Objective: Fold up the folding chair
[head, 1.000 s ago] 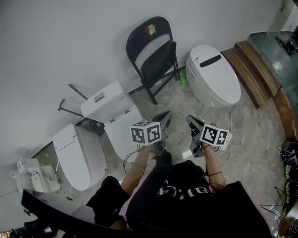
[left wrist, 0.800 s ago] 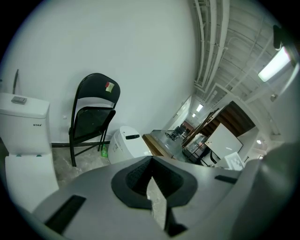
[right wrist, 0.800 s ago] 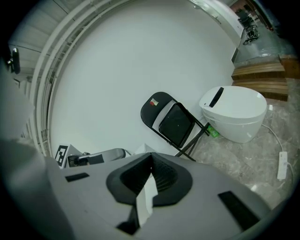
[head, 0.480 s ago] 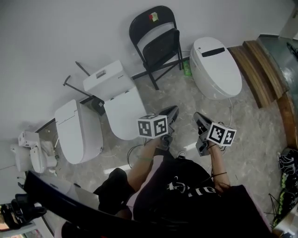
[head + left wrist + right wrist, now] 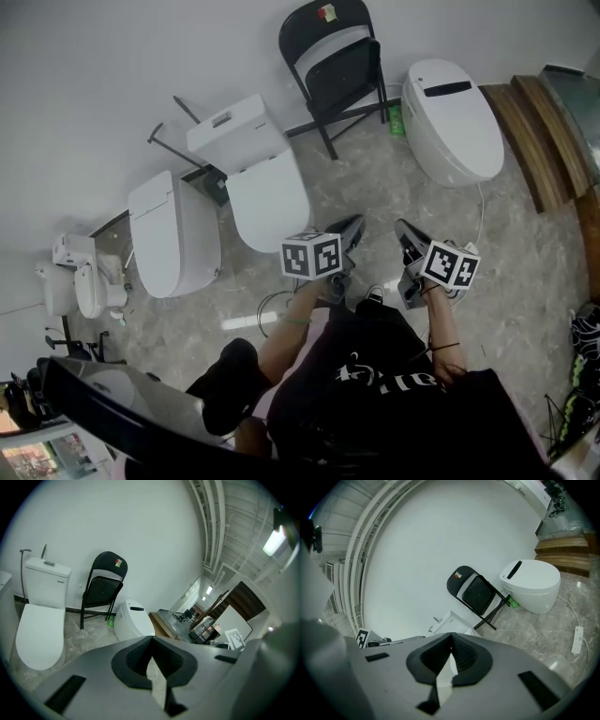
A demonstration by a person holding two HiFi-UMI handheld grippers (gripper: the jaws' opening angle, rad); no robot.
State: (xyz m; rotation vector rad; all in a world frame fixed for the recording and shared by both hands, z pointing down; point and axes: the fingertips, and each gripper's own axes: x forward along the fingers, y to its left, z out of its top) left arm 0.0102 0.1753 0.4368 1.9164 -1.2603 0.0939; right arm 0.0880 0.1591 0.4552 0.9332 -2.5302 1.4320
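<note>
Plainly, the black metal folding chair (image 5: pixel 342 66) stands unfolded against the white wall (image 5: pixel 112 75). It rests on the grey marbled floor (image 5: pixel 375 183), between a white toilet with a square tank (image 5: pixel 253 164) and a white oval lidded toilet (image 5: pixel 455 117). Well apart from it, nearer the person, the left gripper (image 5: pixel 354 225) and right gripper (image 5: pixel 404 228) point toward it. The fingers of these 2 grippers are closed together on nothing.

black folding chair (image 5: pixel 339 66), unfolded, against wall
</note>
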